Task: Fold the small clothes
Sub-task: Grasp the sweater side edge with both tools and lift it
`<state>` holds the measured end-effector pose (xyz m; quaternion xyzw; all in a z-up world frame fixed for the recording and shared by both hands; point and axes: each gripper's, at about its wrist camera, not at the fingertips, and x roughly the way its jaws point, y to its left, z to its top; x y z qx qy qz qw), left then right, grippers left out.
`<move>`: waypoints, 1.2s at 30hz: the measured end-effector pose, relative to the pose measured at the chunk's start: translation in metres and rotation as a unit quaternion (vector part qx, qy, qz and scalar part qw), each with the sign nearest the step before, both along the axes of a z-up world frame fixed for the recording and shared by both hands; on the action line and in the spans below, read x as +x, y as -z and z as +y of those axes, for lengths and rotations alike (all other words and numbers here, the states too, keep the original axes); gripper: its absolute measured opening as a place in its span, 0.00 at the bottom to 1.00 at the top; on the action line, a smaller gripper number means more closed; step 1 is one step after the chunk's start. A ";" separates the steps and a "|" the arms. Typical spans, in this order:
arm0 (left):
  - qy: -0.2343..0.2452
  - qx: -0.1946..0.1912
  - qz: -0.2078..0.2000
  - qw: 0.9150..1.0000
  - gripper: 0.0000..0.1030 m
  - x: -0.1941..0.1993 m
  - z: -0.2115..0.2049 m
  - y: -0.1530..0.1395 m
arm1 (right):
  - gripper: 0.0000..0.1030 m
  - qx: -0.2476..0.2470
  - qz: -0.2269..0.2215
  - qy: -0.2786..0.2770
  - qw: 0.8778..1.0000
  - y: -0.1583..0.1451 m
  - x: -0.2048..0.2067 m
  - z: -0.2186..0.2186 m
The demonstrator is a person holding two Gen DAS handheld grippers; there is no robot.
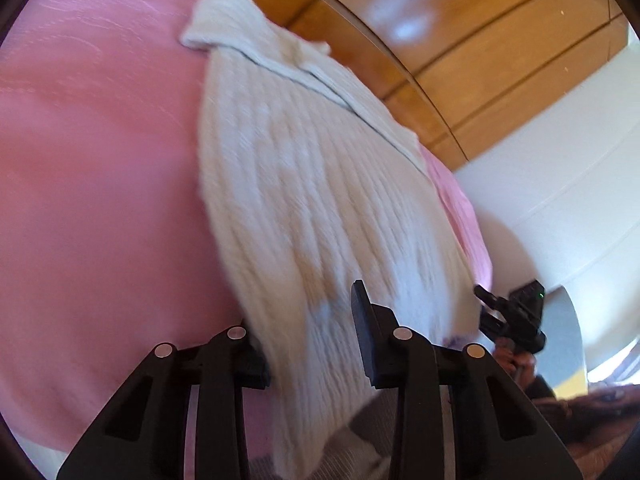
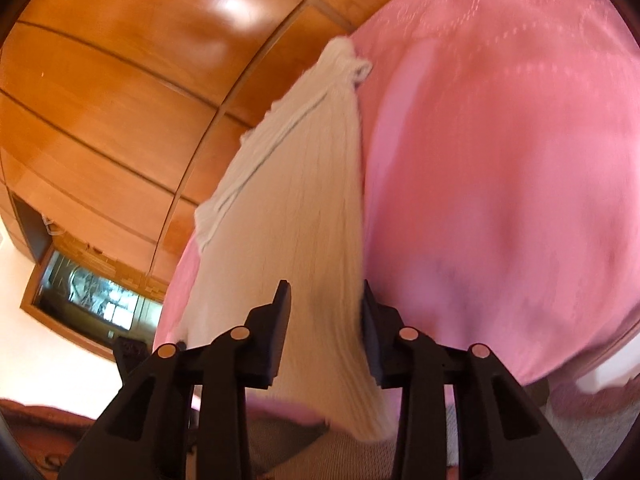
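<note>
Cream ribbed knit garment (image 1: 304,184) lies on pink bedcover (image 1: 92,184), long axis running near to far, bunched far end by the wooden wall panels (image 1: 460,40). Left gripper (image 1: 308,332) and right gripper (image 2: 324,320) each clamped on its near hem; nothing else stands w/in reach.

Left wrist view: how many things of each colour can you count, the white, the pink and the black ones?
White knitted garment: 1
Pink cloth underneath: 1
Black tools, left tool and right tool: 2
Total: 4
</note>
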<state>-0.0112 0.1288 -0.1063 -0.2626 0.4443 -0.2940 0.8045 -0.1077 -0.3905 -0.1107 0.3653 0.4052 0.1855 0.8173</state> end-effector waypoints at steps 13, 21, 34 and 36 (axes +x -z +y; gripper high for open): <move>0.047 -0.054 0.003 0.997 0.31 0.002 -0.019 -0.007 | 0.32 -0.071 -0.016 0.018 0.997 -0.016 0.006 0.012; 0.052 -0.058 0.010 0.997 0.31 0.008 -0.023 -0.003 | 0.32 -0.074 -0.033 0.039 0.996 -0.022 0.029 -0.009; 0.067 -0.045 0.012 0.997 0.31 0.011 -0.027 -0.001 | 0.29 -0.040 -0.012 -0.066 0.997 0.002 0.028 0.022; 0.070 -0.011 0.005 0.997 0.07 0.011 -0.035 -0.002 | 0.07 -0.079 -0.001 -0.064 0.995 0.007 0.024 0.031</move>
